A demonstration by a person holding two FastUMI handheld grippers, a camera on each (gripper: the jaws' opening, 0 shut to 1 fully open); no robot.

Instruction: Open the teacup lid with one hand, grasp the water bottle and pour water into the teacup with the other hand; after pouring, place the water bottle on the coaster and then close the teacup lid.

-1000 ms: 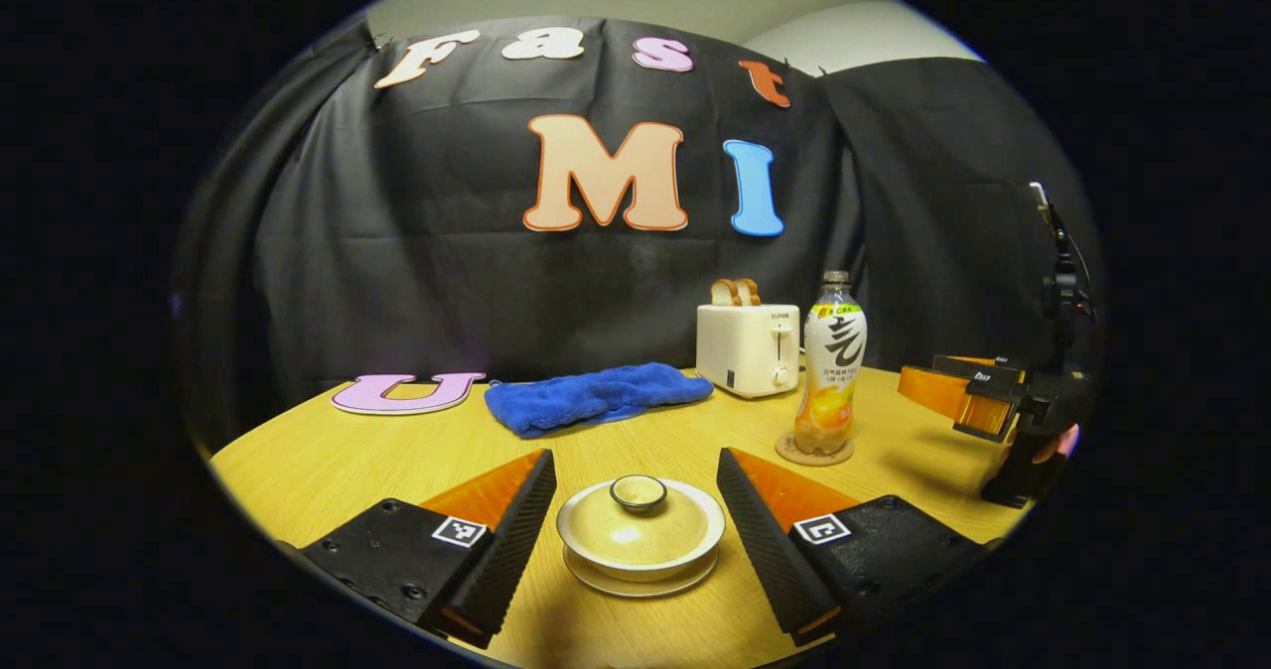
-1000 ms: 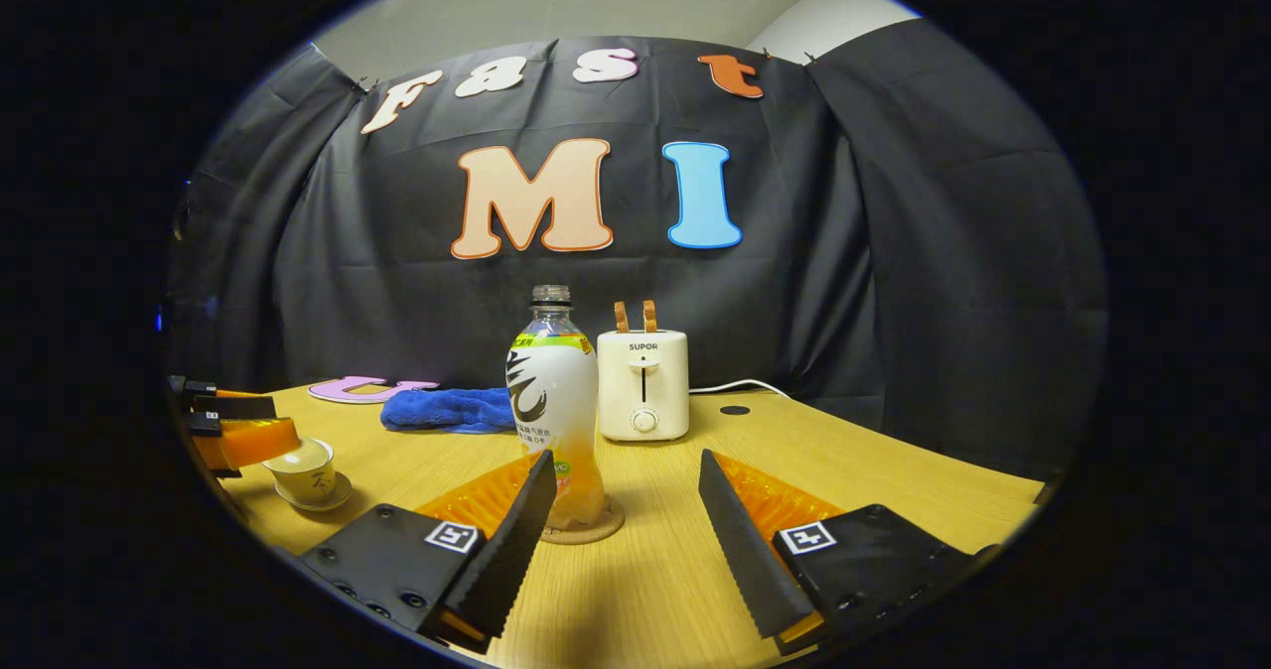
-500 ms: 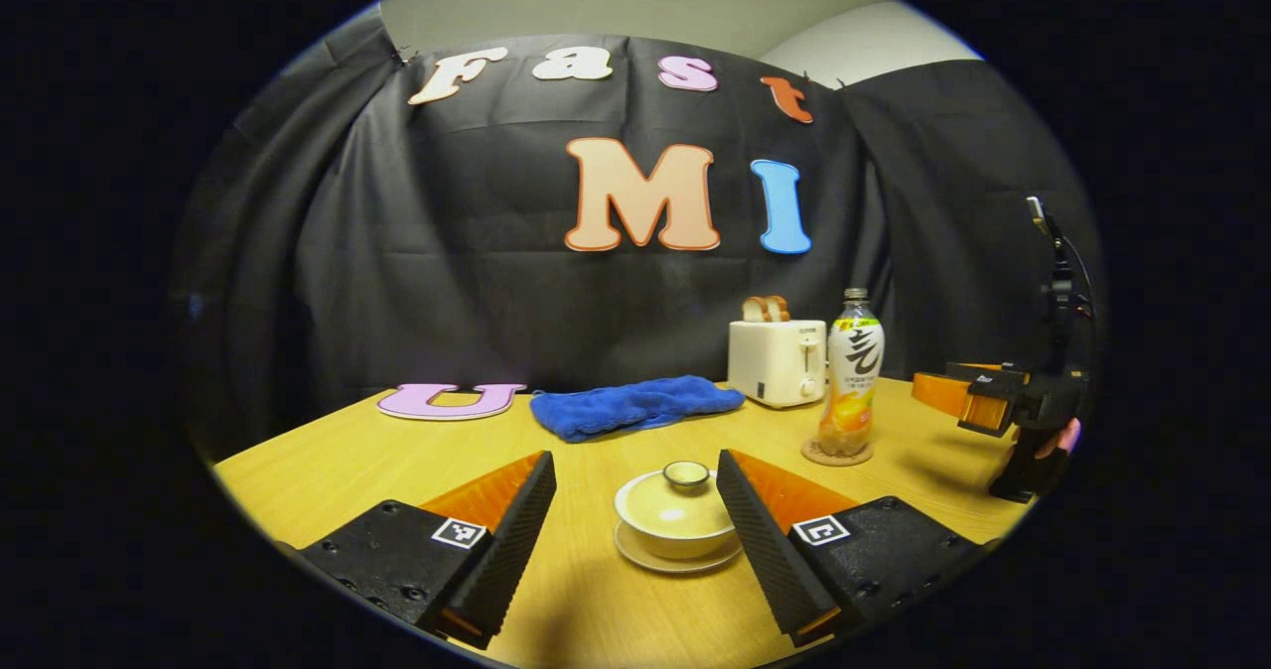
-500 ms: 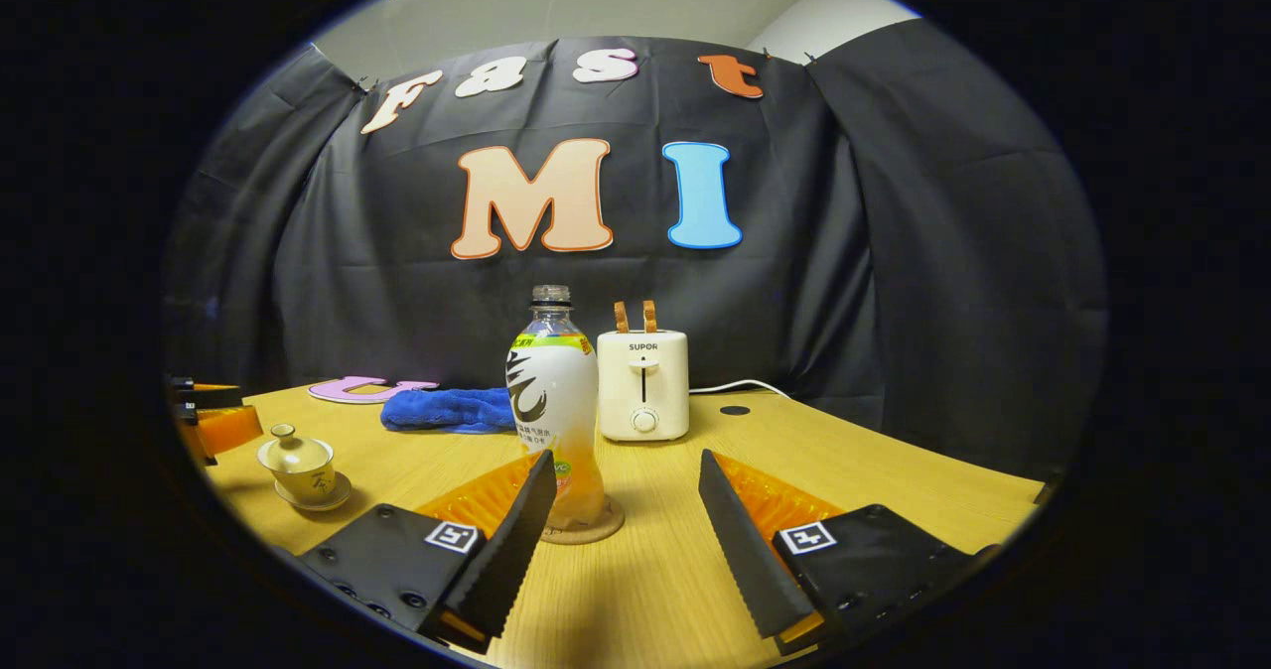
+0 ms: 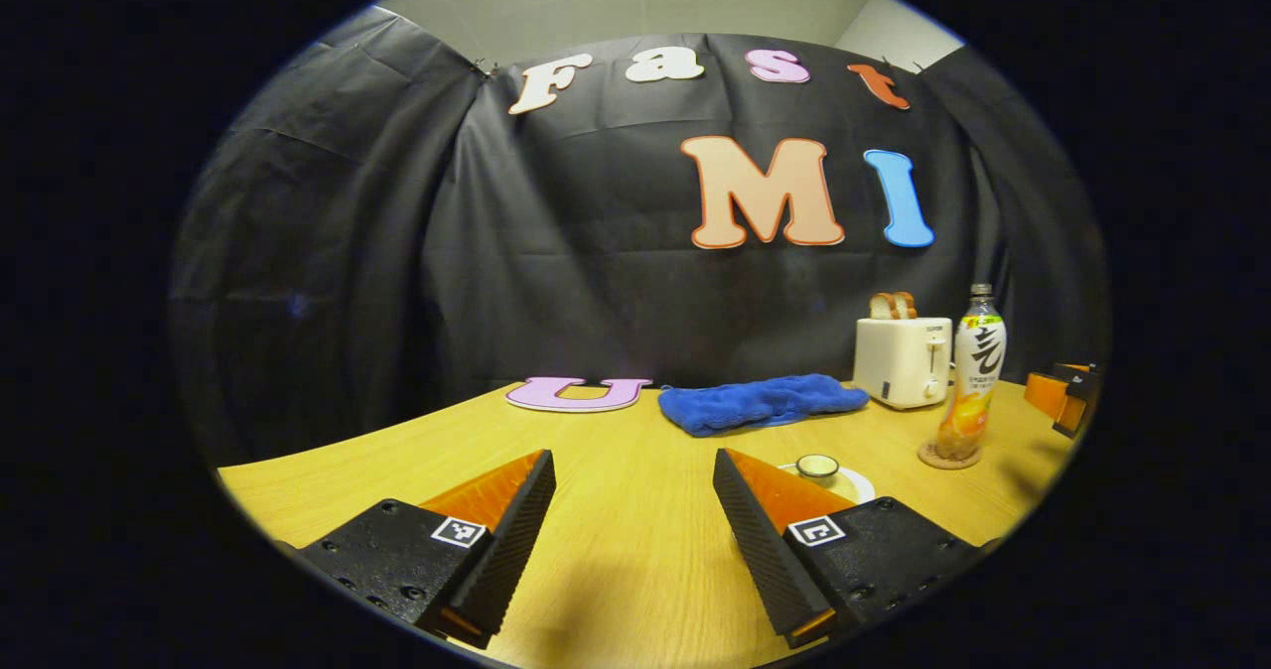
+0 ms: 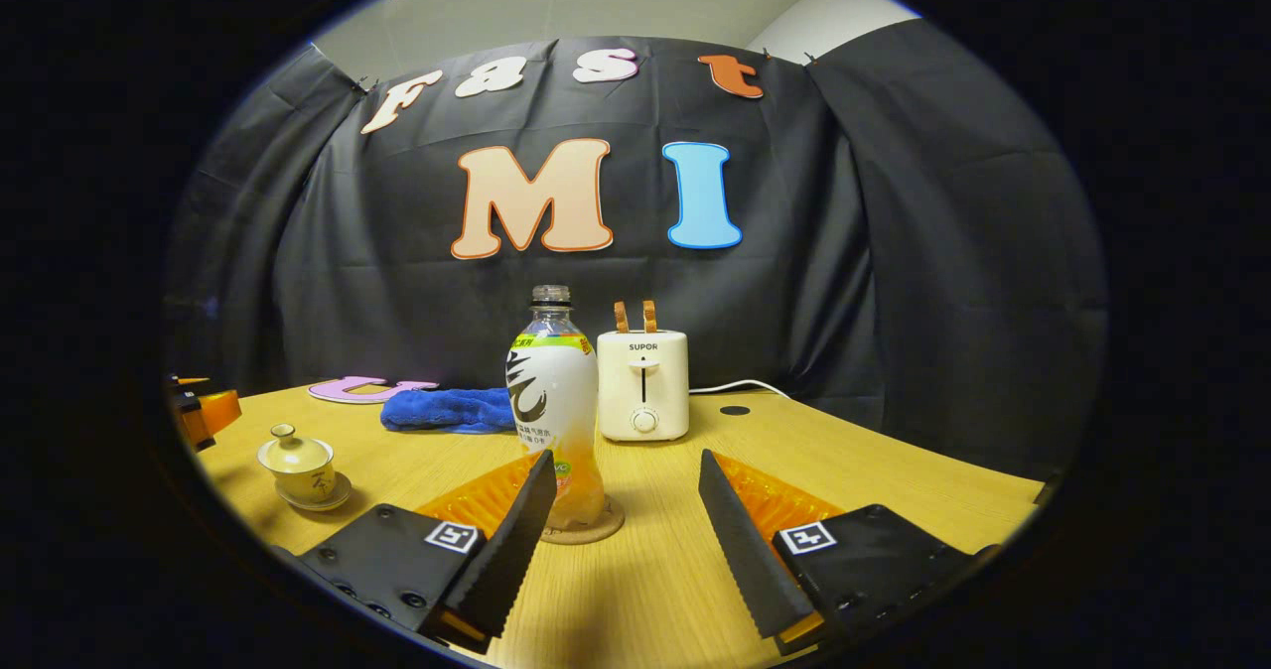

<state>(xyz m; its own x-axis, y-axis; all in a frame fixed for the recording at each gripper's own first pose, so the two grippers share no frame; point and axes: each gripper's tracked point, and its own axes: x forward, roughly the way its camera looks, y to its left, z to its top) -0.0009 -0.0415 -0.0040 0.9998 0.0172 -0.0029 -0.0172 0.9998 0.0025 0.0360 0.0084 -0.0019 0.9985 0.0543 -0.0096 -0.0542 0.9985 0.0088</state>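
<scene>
Wooden tabletop (image 6: pixel 874 480) held the lidded teacup (image 6: pixel 298 466) and water bottle (image 6: pixel 554 411) while both grippers (image 5: pixel 631 510) (image 6: pixel 621 510) gaped empty; careless withdrawal risked toppling either.

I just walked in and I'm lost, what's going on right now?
Left gripper open, holding nothing. Right gripper open, bottle just ahead on its coaster. Teacup lid on. Nothing in the way.

Matt, light wood-grain table (image 6: pixel 894 480). Fluffy blue cloth (image 5: pixel 760 403). Clear, glossy plastic bottle (image 6: pixel 553 401) on a cork-like coaster (image 6: pixel 606 527). Glazed ceramic teacup (image 6: pixel 298 466). Smooth cream plastic toaster (image 6: pixel 643 383). Ridged matt black fingers (image 6: pixel 511 550).
</scene>
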